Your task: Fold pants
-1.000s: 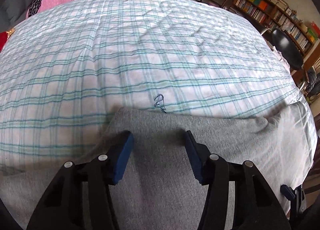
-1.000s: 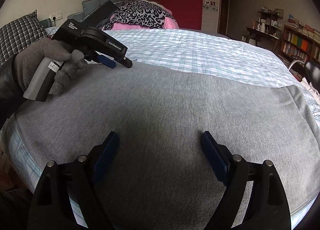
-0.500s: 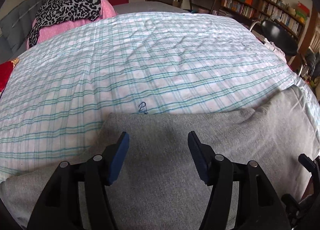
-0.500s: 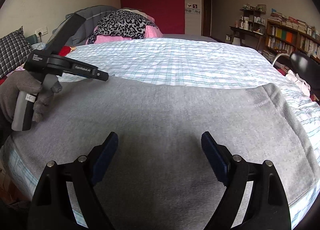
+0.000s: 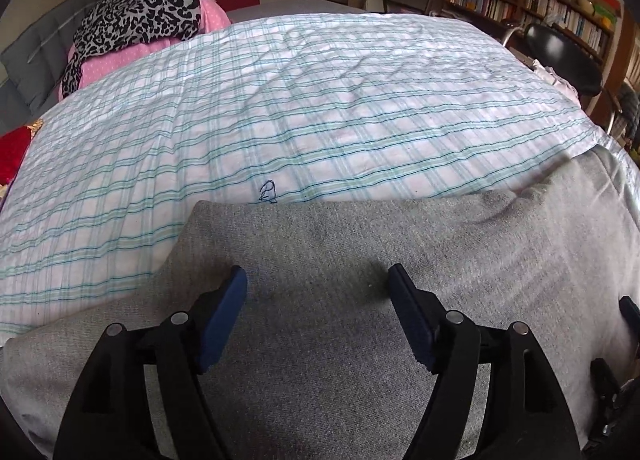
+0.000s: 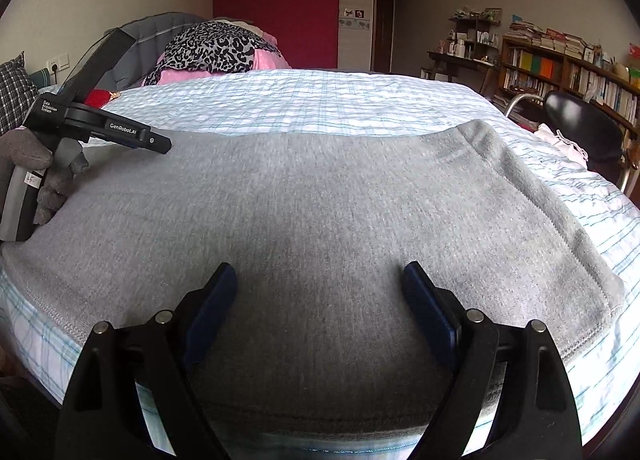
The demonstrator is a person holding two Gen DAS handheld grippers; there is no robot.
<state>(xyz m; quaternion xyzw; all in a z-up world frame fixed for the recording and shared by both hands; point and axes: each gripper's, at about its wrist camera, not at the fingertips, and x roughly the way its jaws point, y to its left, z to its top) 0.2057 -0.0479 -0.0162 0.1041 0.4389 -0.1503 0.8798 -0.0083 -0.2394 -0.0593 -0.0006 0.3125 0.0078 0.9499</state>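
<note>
The left gripper has just been opening its jaws. A second ago they were closer together near the far edge of the gray pants. Now they stand wide apart, and nothing is between them. The far edge of the pants also sits higher in the left picture than it did, so the gripper has backed away from it. I think this means a fold has just been laid down and let go.

The right gripper is wide open too, the same as before, and it holds nothing. It hangs over the middle of the pants. In the right picture, the left gripper shows at the upper left, held by a hand in a gray glove.

The pants lie flat on the checked bed sheet, filling the lower half of both pictures. They look folded already, a thick gray slab with a neat corner in the middle left of the left picture. Their long way runs from left to right across the frame, along the near side of the bed. The stitched band is at the right end, so the pants point that way. I guess one more fold, end over end, comes next.
</note>
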